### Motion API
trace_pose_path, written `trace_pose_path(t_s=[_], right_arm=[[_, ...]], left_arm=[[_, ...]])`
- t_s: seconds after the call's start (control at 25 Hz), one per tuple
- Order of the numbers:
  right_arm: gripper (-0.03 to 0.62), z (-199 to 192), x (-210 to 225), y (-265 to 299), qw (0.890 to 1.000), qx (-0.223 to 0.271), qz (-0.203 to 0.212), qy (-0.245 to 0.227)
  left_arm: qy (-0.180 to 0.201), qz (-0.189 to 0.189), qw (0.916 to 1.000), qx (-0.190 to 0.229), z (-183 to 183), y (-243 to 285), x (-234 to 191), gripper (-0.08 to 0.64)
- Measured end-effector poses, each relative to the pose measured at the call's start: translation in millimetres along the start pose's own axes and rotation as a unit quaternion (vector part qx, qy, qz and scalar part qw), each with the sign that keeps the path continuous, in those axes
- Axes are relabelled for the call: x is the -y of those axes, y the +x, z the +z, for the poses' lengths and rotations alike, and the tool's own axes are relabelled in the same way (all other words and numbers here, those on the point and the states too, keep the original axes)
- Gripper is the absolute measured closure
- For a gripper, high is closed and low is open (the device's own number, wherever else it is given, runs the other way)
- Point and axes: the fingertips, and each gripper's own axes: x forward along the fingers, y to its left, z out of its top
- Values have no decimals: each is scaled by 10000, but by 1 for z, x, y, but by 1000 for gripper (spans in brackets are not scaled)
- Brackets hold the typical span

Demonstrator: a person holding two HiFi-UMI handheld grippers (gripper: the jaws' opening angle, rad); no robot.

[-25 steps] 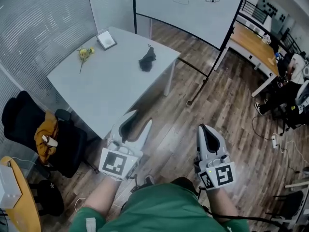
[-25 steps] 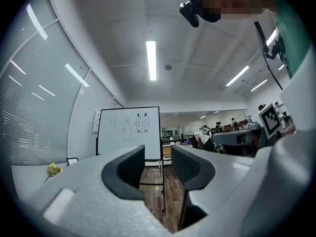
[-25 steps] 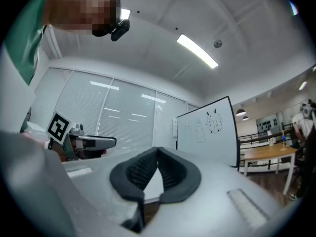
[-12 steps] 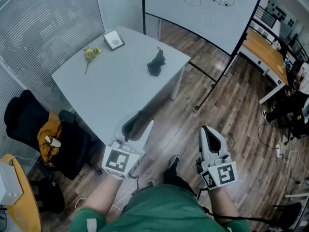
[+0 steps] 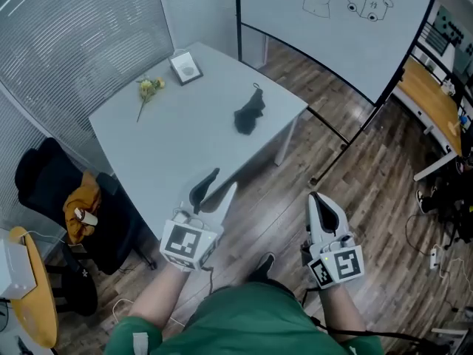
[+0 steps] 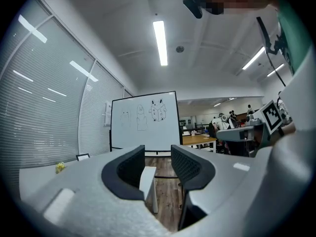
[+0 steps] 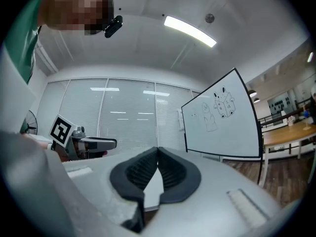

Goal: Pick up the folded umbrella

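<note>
Office room with a brown wood-plank floor (image 5: 355, 191); a large whiteboard with marker sketches (image 5: 332, 28) stood at the back.

- One white rectangular desk (image 5: 170, 154).
- On it, one folded black fabric umbrella (image 5: 249, 114), lying near the far right edge.
- Also on it, one yellow cut flower (image 5: 148, 91) and one small framed picture (image 5: 185, 68).
- Left tongs (image 5: 222, 182): slightly apart, empty, by the desk's near edge.
- Right tongs (image 5: 318, 198): pressed together, empty, over the floor.
- Both were well apart from the umbrella.

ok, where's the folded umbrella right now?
Head view: umbrella lies on the white table, right side, by the edge nearest the whiteboard, right of the flower.
</note>
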Motion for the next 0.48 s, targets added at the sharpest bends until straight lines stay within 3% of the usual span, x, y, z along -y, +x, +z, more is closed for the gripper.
trace_pose_path(t_s=[0.48], right_arm=[[589,-6,109,46,9994,-114,289,153]], left_arm=[[14,359,9989,-296,-11,121,4,383]])
